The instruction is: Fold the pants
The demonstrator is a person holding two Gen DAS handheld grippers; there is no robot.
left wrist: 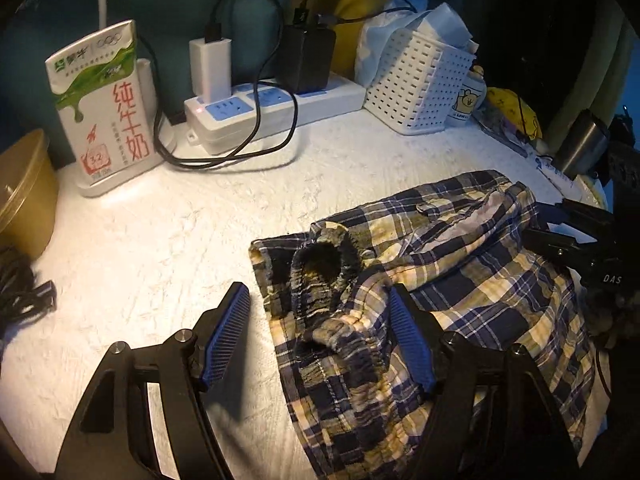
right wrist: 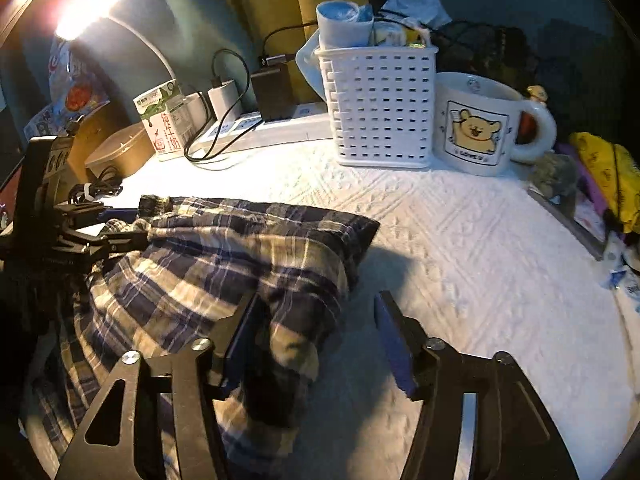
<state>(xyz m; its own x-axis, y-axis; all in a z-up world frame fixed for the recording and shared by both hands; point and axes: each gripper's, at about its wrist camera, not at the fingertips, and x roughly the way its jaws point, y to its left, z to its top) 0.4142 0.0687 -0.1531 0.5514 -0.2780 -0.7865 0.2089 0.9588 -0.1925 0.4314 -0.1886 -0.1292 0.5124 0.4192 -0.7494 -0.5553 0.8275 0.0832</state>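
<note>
Plaid navy-and-cream pants (left wrist: pixel 460 264) lie bunched on the white textured tabletop (left wrist: pixel 168 248), with the elastic waistband (left wrist: pixel 320 268) rumpled at their left end. My left gripper (left wrist: pixel 320 312) is open, its blue pads either side of the waistband just above the cloth. In the right wrist view the pants (right wrist: pixel 224 264) lie at left. My right gripper (right wrist: pixel 316 320) is open around their right folded edge. The right gripper also shows in the left wrist view at the far right (left wrist: pixel 568 232); the left gripper shows in the right wrist view at left (right wrist: pixel 108 224).
At the back stand a milk carton (left wrist: pixel 104 104), a power strip (left wrist: pixel 276 108) with chargers and cables, a white perforated basket (right wrist: pixel 380 108) and a bear mug (right wrist: pixel 480 124). A brown bowl (left wrist: pixel 24 192) sits at left. Clutter lines the right edge (right wrist: pixel 600 184).
</note>
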